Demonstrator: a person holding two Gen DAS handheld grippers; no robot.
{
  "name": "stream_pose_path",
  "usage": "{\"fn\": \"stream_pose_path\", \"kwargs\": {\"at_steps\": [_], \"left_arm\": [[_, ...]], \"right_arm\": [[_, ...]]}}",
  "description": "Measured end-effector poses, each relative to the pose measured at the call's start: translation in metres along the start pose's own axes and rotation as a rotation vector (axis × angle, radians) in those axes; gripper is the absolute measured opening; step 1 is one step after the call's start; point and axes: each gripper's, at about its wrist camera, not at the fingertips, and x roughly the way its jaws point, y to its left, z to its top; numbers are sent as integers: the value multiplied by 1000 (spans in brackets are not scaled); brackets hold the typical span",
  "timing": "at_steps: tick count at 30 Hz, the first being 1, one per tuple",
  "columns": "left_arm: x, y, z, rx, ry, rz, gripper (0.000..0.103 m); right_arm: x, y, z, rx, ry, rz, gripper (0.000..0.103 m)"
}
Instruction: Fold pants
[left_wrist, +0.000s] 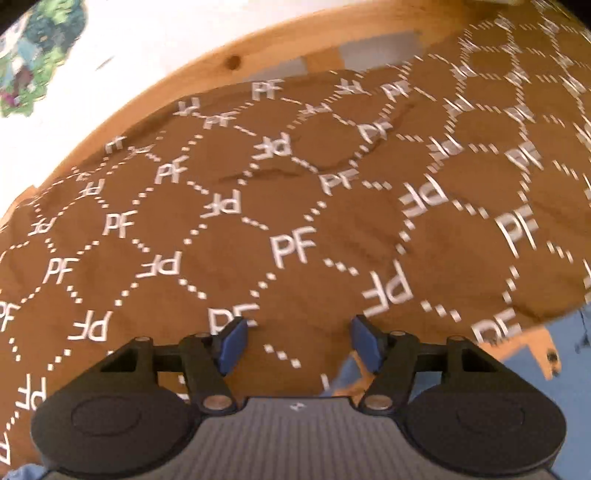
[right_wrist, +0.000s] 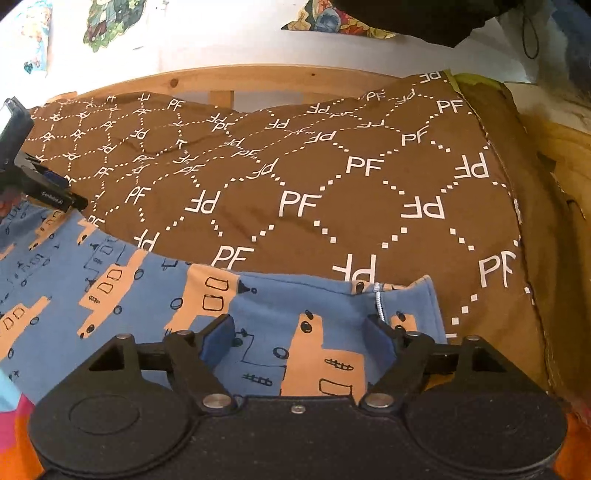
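Note:
Blue pants (right_wrist: 155, 291) with orange vehicle prints lie flat on a brown bedcover (right_wrist: 332, 192) printed with white "PF" letters. Their waistband with a white drawstring (right_wrist: 378, 301) lies at the right end. My right gripper (right_wrist: 300, 338) is open, its blue pads on either side of the waist area, low over the cloth. My left gripper (left_wrist: 297, 341) is open over the bedcover; only a corner of the pants (left_wrist: 532, 347) shows at its lower right. The left gripper also shows at the left edge of the right wrist view (right_wrist: 33, 177), above the pants' leg end.
A wooden bed frame (right_wrist: 258, 79) runs along the far side, with a white wall (right_wrist: 221, 37) behind it. An olive-brown cloth (right_wrist: 546, 221) lies along the right side of the bedcover. A dark garment (right_wrist: 424, 18) hangs at the top right.

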Motion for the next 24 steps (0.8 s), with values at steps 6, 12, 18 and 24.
{"fn": "stream_pose_path", "kwargs": {"at_steps": [6, 12, 18, 24], "left_arm": [[-64, -12, 1, -122, -174, -40, 87], [-85, -92, -17, 25, -63, -298, 90], [-73, -105, -34, 38, 79, -332, 90], [-108, -99, 10, -9, 77, -437, 98]], "right_arm": [[-28, 0, 2, 61, -42, -9, 86], [-46, 0, -3, 74, 49, -58, 93], [-86, -33, -15, 302, 23, -136, 88], [-117, -26, -28, 407, -10, -123, 92]]}}
